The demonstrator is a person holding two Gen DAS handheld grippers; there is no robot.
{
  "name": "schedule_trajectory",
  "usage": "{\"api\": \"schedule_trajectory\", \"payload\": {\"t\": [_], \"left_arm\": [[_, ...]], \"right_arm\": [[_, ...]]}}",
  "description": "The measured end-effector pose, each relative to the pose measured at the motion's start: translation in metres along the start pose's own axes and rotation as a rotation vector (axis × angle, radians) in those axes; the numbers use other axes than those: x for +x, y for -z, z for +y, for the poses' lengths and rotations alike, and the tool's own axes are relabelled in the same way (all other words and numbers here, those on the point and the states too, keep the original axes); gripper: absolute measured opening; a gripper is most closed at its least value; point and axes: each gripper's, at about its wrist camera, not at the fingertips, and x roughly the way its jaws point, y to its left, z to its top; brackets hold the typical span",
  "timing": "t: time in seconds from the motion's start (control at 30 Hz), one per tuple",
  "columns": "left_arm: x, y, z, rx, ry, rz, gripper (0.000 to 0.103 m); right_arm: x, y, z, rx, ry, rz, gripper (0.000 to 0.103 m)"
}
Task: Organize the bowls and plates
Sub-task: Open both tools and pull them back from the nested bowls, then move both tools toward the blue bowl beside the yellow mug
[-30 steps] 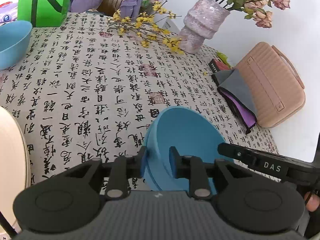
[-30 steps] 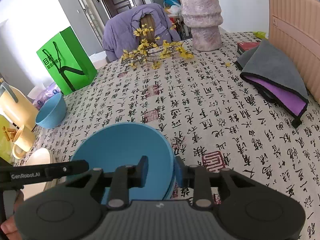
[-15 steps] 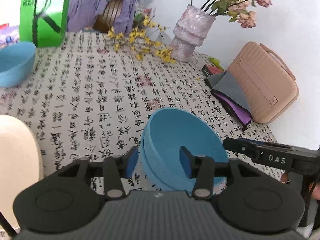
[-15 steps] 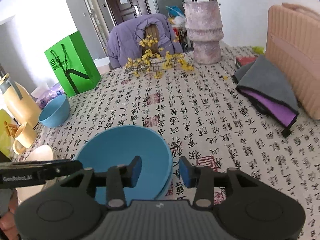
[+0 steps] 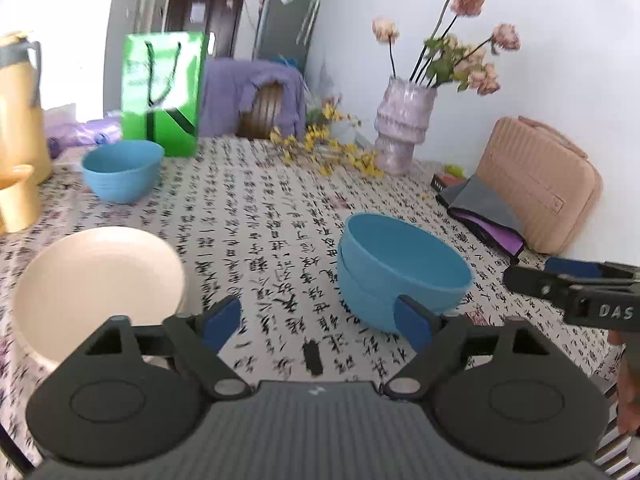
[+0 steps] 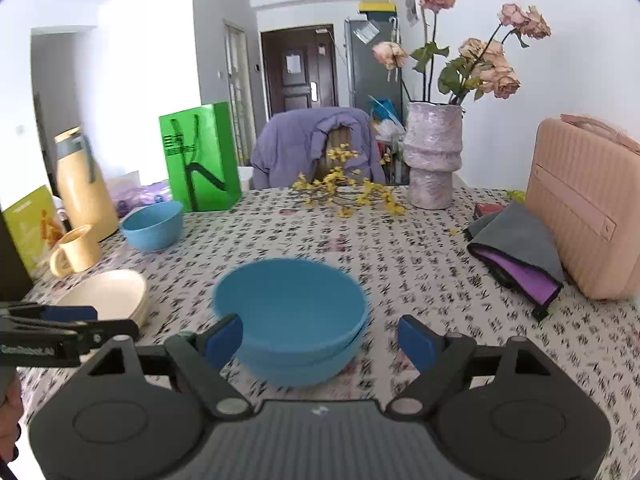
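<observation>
Two blue bowls nested as one stack [image 5: 404,270] [image 6: 292,316] rest on the patterned tablecloth in the middle of the table. My left gripper [image 5: 316,326] has its jaws opening wide, drawn back from the stack's near left side, with only cloth between the pads. My right gripper [image 6: 320,338] is also opening, pulled back from the stack's near rim, touching nothing. A single blue bowl [image 5: 122,170] [image 6: 152,226] sits far left by the green bag. Cream plates [image 5: 98,292] [image 6: 106,294] lie stacked at the left.
A green bag [image 5: 162,92], a yellow jug [image 6: 84,190] and a yellow mug [image 6: 76,250] line the left side. A vase of roses [image 6: 432,156], yellow flower sprigs [image 5: 324,148], a pink case [image 6: 588,208] and a grey-purple cloth [image 6: 520,256] fill the back and right.
Both grippers let go of the blue bowl's rim, opened wide and pulled back from the stack. The views lifted, showing more of the room.
</observation>
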Motion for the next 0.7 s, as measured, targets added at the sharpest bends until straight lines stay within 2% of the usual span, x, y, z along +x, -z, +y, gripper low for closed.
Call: {"api": "schedule_trajectory", "payload": {"t": [0.1,0.27,0.47,0.7], "left_arm": [[-0.03,0.022,-0.004,0.023,-0.063,-0.064,0.101],[-0.067,0.062,-0.012,0.097,-0.168,-0.14,0.103],[-0.089,0.099,-0.008,0.073,-0.215,-0.127,0.103],[-0.095,0.107,0.007,0.036,-0.253,-0.13,0.103]], "right_arm": [[-0.017,0.024,0.012,0.008,-0.017,-0.037,0.086],[-0.044,0.056,0.032,-0.006,-0.023,-0.111,0.089],[-0.065,0.082,0.056,-0.064,-0.069,-0.162,0.091],[-0.061,0.096,0.076,-0.113,-0.098,-0.152,0.092]]}}
